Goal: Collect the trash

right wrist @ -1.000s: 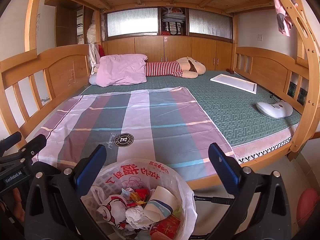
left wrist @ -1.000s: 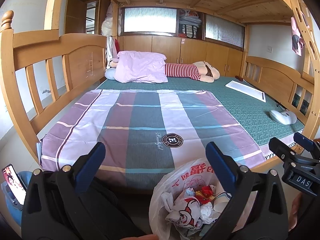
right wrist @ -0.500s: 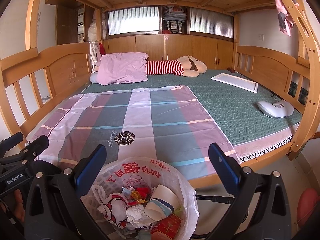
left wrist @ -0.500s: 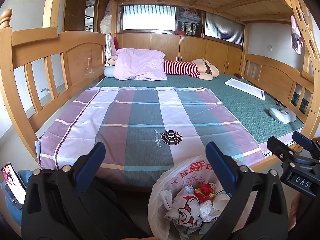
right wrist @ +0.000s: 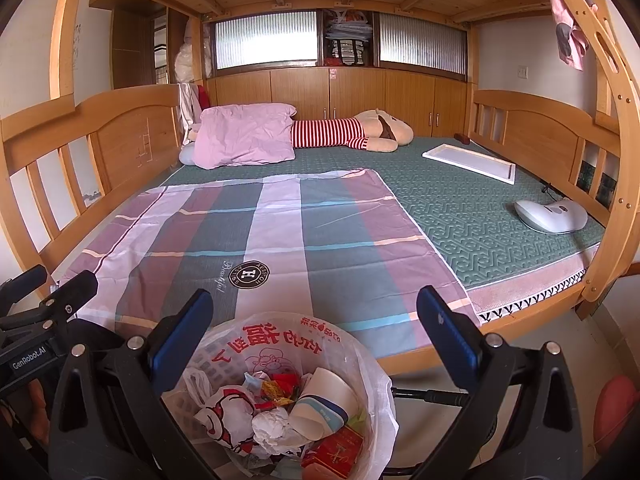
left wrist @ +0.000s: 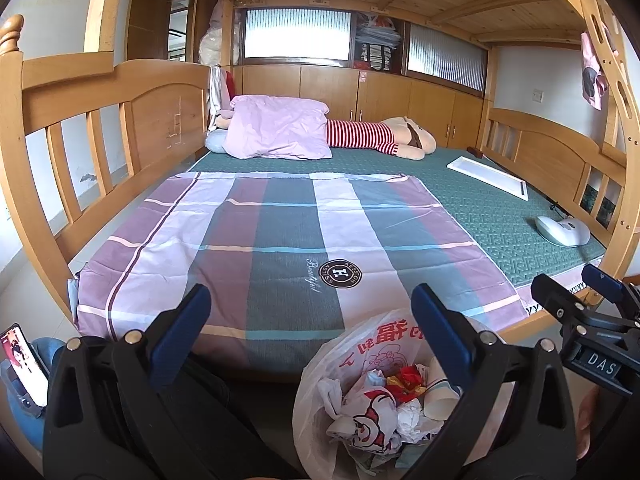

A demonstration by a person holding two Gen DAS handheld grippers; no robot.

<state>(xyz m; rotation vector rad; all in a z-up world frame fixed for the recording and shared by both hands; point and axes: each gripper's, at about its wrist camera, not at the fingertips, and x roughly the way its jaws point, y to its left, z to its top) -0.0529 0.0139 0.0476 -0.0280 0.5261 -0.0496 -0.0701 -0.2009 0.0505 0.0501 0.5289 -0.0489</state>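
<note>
Hovering over the foot of a wooden bunk bed (left wrist: 100, 92), both grippers stand spread wide with nothing between their blue-padded fingers. The left gripper (left wrist: 310, 312) frames the checked sheet (left wrist: 280, 220) at the centre of its view, and the trash bin (left wrist: 384, 392) sits at the lower right of that frame, partly behind the gripper's right finger. In the right wrist view the right gripper (right wrist: 314, 318) brackets the same bin (right wrist: 288, 380) at the bottom centre. The bin is lined with a white plastic bag printed with red characters (right wrist: 280, 340) and holds crumpled paper (right wrist: 272, 426), a paper cup (right wrist: 324, 400) lying on its side, a red carton (right wrist: 336, 446) and bright wrappers (right wrist: 280, 386).

On the green mattress cover (right wrist: 460, 216) at the frame's right lie a white flat panel (right wrist: 468, 160) and a white rounded device (right wrist: 550, 216). At upper centre, a pink pillow (right wrist: 244, 136) rests against a plush toy in a red-striped shirt (right wrist: 348, 132). A phone with a lit screen (left wrist: 24, 364) shows at the lower left of the left wrist view. Each gripper appears at the edge of the other's picture.
</note>
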